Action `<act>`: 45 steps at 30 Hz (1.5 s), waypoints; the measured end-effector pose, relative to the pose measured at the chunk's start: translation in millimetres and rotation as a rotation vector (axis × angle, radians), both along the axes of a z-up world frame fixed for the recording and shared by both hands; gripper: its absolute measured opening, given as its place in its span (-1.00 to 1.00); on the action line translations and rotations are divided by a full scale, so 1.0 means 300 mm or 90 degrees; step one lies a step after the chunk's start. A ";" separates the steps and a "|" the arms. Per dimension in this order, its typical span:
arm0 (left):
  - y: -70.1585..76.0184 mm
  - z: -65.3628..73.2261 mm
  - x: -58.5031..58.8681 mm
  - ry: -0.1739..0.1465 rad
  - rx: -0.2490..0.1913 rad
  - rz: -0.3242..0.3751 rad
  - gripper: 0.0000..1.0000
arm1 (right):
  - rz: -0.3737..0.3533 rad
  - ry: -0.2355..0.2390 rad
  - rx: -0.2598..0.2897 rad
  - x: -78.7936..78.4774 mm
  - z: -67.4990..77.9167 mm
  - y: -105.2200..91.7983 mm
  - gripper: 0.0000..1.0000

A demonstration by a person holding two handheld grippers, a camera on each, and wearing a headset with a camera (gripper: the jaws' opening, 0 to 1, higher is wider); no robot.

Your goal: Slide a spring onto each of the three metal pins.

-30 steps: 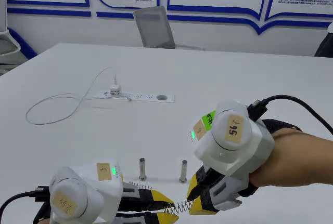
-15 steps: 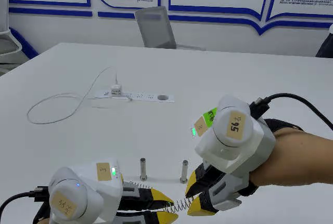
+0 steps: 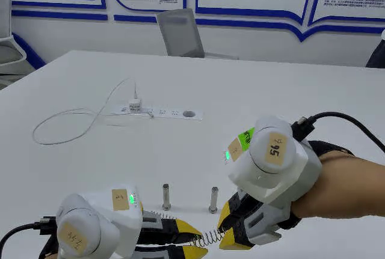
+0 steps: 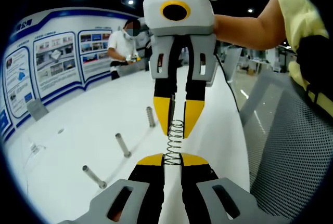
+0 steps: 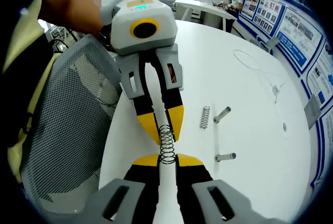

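1. The white table (image 3: 252, 91) carries everything. The work sits at its near edge, close to me, which keeps both tools within easy reach.
2. The right gripper (image 3: 227, 235) comes in from the right with its yellow tips pointing left. Its jaws are closed onto one end of the held spring (image 3: 207, 238). In the left gripper view a narrow gap shows between the tips with the coil sitting in it, so I read this as a pinch on the coil, not jaws fully together.
3. The left gripper (image 3: 189, 242) faces it tip to tip, jaws pressed onto the other end of the coil. With the two tools nose to nose like this, I judge I am handing over or re-gripping the piece.
4. The metal pins (image 4: 123, 145) stand upright in a row on the table just beyond the tips. In the left gripper view all three look bare, so no pin is loaded yet. Their open tops point up, so a coil has to come down over them end first.
5. The held spring hangs off the table, roughly level, spanning the short gap between the tools. With both ends clamped it cannot go onto a pin. One side must let go and the other tip it upright.
6. A loose spring (image 5: 205, 117) lies flat on the table just beside one pin, parked there for a later turn, I assume.
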State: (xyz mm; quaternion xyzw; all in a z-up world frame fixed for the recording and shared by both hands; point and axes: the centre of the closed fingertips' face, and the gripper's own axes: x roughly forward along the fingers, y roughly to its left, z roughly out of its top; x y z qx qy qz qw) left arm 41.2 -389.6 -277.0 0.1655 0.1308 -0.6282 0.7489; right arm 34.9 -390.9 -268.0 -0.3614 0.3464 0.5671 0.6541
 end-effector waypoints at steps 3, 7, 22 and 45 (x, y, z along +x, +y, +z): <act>0.000 -0.003 -0.001 0.002 0.001 0.000 -0.79 | 0.004 -0.004 0.008 -0.002 0.019 0.017 -0.75; 0.002 -0.001 0.000 0.001 0.001 0.002 -0.79 | 0.010 -0.011 0.017 -0.001 0.042 0.042 -0.75; -0.002 0.008 0.005 -0.002 -0.009 0.004 -0.79 | 0.037 -0.027 0.020 -0.002 0.077 0.104 -0.76; -0.001 0.010 0.016 -0.003 -0.022 0.011 -0.78 | 0.036 -0.020 0.010 0.010 0.060 0.102 -0.75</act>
